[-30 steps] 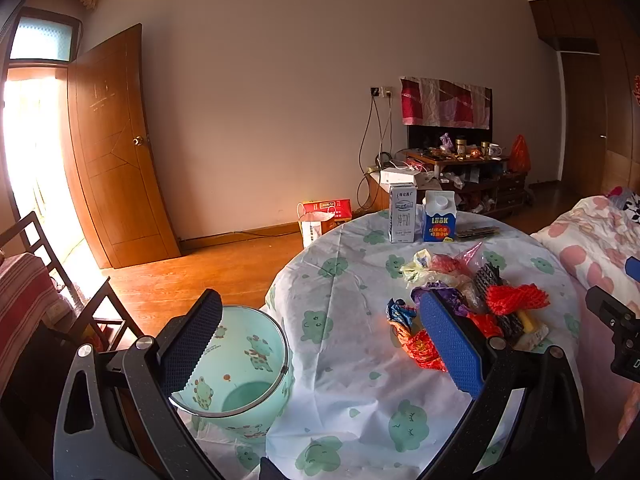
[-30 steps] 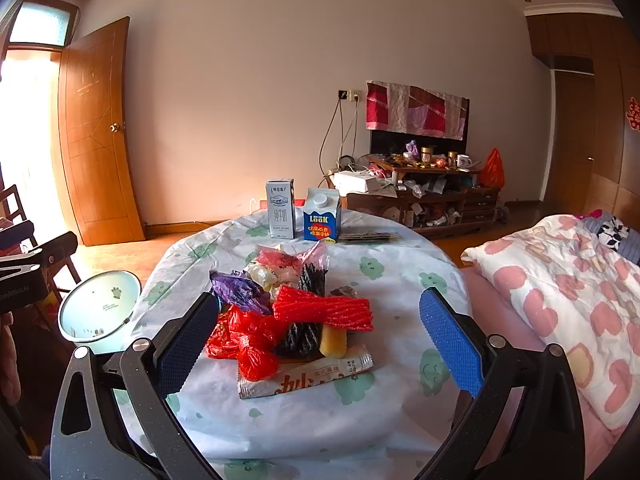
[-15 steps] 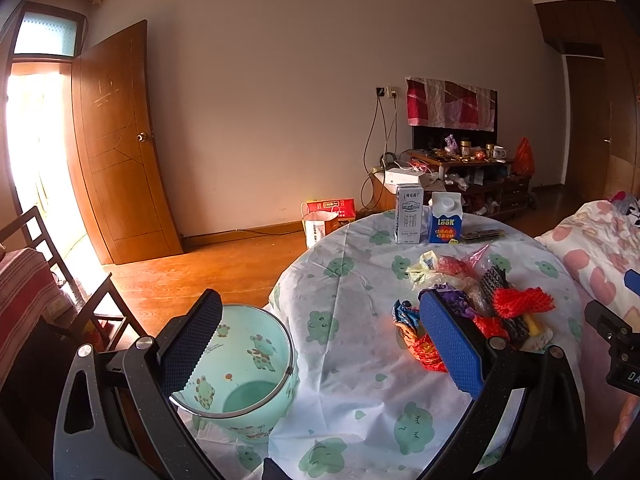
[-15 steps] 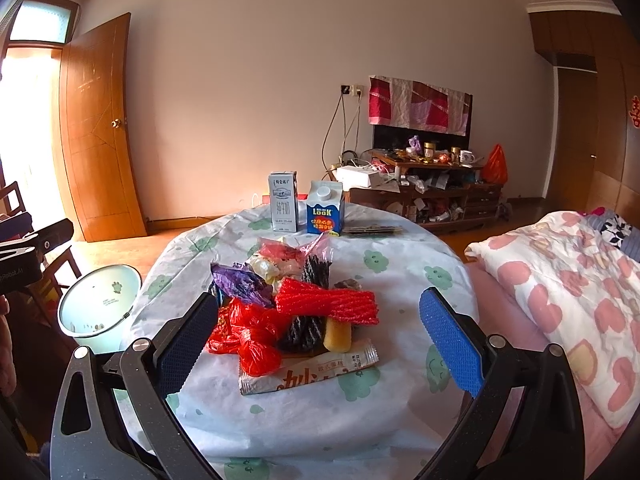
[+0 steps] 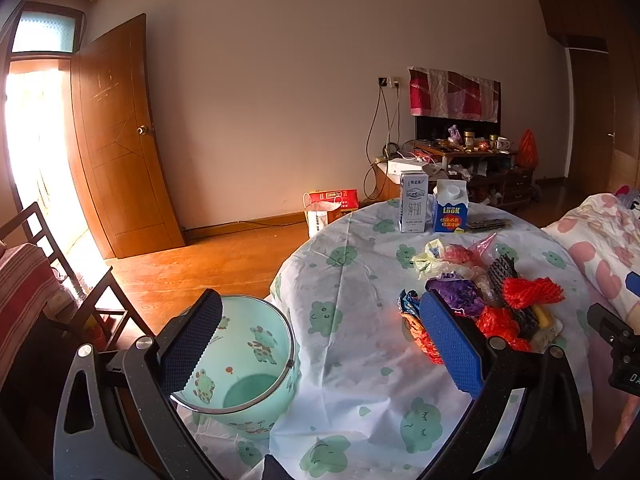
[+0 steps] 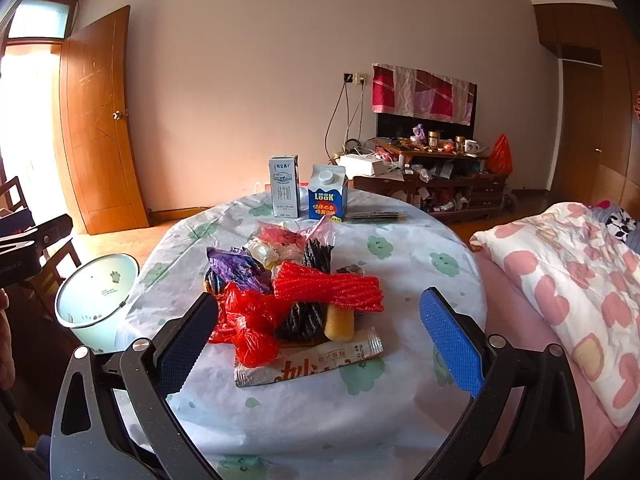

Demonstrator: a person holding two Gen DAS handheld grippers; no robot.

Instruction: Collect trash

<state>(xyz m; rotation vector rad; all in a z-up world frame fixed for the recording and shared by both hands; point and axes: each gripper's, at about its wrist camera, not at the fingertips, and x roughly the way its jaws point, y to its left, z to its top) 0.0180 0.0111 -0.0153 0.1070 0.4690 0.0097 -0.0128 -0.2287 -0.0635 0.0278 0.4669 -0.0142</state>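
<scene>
Right claw [image 6: 318,336] gapes empty near the trash pile [image 6: 296,296]; left claw [image 5: 320,344], also wide apart, hangs above the bin [image 5: 244,364] beside the surface [image 5: 360,320].

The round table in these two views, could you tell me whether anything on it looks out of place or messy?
Yes. A heap of trash lies loose mid-table: red mesh, crumpled red plastic, a purple wrapper and a flat snack packet. The two cartons behind stand upright and tidy. The pale green bin beside the table looks empty.
</scene>
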